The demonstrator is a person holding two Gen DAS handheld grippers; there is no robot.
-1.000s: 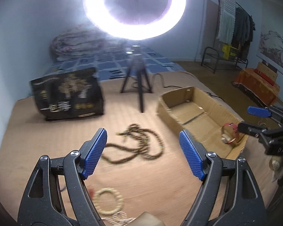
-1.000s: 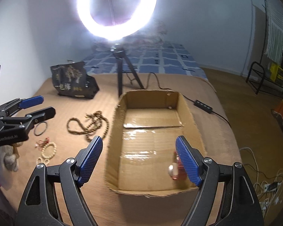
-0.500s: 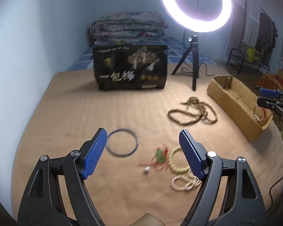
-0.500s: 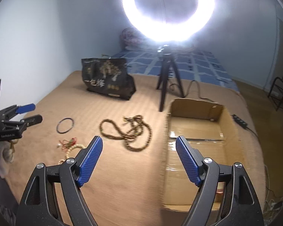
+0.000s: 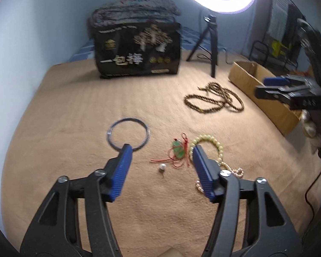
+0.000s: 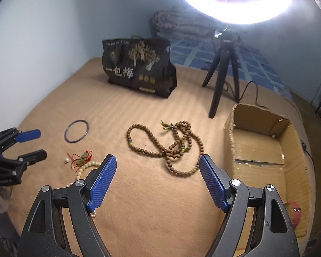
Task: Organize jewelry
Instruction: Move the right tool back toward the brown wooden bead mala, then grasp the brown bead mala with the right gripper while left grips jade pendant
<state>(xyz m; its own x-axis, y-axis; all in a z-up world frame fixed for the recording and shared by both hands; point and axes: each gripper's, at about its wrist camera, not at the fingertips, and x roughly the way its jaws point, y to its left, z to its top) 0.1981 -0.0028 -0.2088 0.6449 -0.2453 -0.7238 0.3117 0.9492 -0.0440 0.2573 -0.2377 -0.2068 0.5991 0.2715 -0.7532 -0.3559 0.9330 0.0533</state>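
Tangle of red cord and green charm (image 5: 178, 151) lies just ahead of your left gripper (image 5: 160, 155), between its closing, still-empty jaws.

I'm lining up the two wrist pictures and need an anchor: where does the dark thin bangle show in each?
Left wrist view: the dark thin bangle lies lower centre-left on the tan cover, just beyond the left fingertip of that gripper.
Right wrist view: the bangle lies at mid-left, beyond the red-cord charm.
Shared landmark: the black printed bag, standing farther back than the bangle in both.
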